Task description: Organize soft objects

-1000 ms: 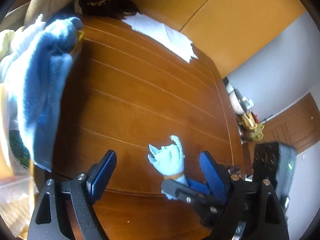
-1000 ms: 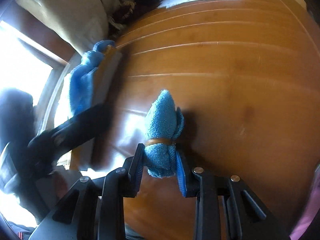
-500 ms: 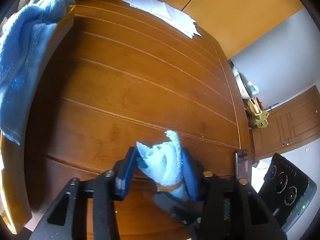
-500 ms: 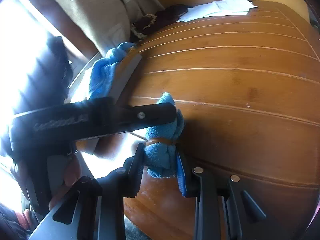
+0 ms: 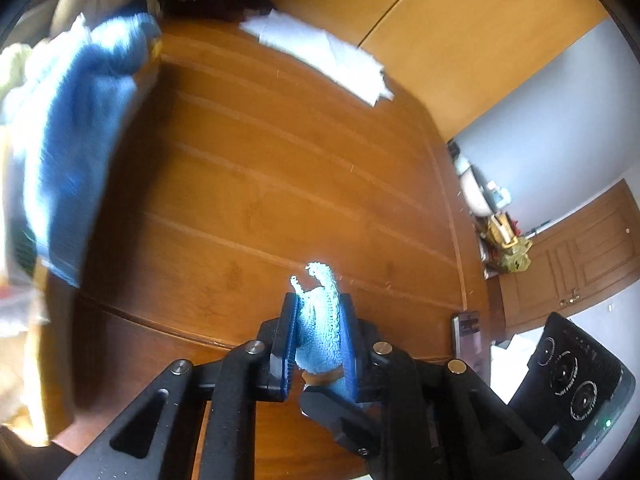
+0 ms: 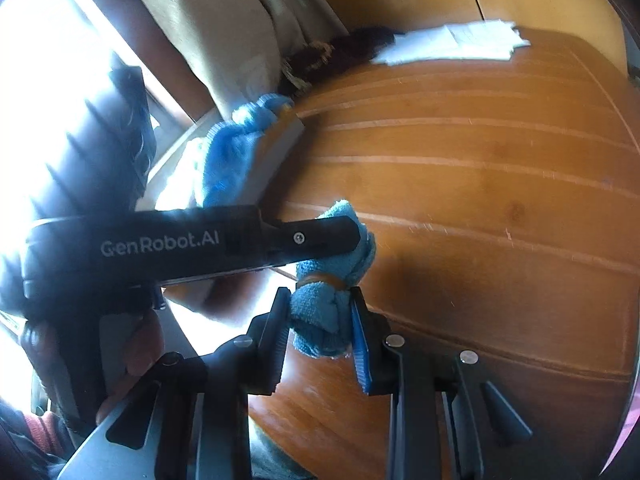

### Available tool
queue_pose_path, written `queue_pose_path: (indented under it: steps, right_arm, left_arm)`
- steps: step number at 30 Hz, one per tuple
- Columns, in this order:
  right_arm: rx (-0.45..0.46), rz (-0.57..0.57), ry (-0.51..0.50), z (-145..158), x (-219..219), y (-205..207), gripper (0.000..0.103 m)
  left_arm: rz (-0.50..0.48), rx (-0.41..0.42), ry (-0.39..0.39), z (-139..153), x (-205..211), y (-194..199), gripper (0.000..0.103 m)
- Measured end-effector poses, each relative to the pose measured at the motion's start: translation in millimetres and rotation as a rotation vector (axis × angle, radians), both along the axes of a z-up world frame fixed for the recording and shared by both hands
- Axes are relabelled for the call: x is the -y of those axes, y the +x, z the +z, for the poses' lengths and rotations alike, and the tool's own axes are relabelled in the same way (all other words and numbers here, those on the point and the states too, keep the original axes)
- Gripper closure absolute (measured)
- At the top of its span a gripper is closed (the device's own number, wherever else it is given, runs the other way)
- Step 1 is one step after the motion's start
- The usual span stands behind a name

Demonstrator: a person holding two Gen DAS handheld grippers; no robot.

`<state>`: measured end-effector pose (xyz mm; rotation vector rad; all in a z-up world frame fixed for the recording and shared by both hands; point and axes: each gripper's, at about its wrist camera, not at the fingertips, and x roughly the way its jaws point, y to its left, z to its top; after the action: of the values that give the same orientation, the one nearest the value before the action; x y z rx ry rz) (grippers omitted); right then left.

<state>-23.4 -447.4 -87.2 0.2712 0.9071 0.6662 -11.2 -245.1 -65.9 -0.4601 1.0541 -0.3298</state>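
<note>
One banded cloth (image 5: 320, 328), two hand-held grippers.

Wide bare stretch of surface (image 5: 280, 168) ahead; blue towel (image 5: 68, 128) draped over its left edge, white papers (image 5: 320, 56) at far end, cabinet (image 5: 460, 32) beyond.

Banded blue cloth bundle (image 6: 320, 312) above wooden table, pinched at both ends

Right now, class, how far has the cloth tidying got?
Done: a blue towel lies over the box edge at the table's left. In hand: both grippers grip one banded cloth, the left gripper's jaws closing, the right gripper shut. Left: putting it away.
</note>
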Motion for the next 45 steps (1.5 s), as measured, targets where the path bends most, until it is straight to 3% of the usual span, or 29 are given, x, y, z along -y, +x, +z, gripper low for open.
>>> queue_pose_path:
  steps: [4,11,14,19,22,24,25,26,30,34,39,42,45]
  right_arm:
    - [0.049,0.052,0.021,25,-21,2,0.076]
    - [0.148,0.189,0.031,75,-110,25,0.076]
    - [0.145,0.237,0.032,84,-150,43,0.075]
    - [0.094,0.237,-0.015,68,-196,72,0.075]
    - [0.059,0.194,-0.040,60,-203,80,0.064]
    - [0.065,0.159,-0.043,60,-201,77,0.038]
    - [0.072,0.150,-0.046,61,-200,75,0.036]
    - [0.082,0.141,-0.049,62,-199,72,0.036]
    - [0.101,0.110,-0.058,69,-194,59,0.033]
    - [0.116,0.092,-0.057,73,-189,46,0.032]
    - [0.156,0.093,-0.084,76,-185,24,0.032]
    - [0.169,0.062,-0.106,71,-176,11,0.032]
    - [0.156,0.053,-0.109,68,-170,2,0.032]
  left_arm:
    - [0.055,0.070,0.009,30,-32,-6,0.085]
    - [0.223,0.196,0.068,76,-120,0,0.085]
    - [0.261,0.211,0.081,76,-154,13,0.085]
    - [0.288,0.146,0.024,49,-196,37,0.084]
    - [0.271,0.161,0.014,42,-197,40,0.073]
    - [0.288,0.176,0.016,43,-199,33,0.056]
    - [0.292,0.196,0.021,47,-198,29,0.044]
    - [0.312,0.228,0.040,52,-197,23,0.035]
    - [0.371,0.322,0.121,67,-190,4,0.024]
    - [0.398,0.336,0.193,72,-182,-15,0.023]
    - [0.534,0.378,0.383,71,-177,-44,0.023]
    - [0.621,0.348,0.433,64,-182,-60,0.023]
    - [0.638,0.302,0.509,60,-184,-74,0.023]
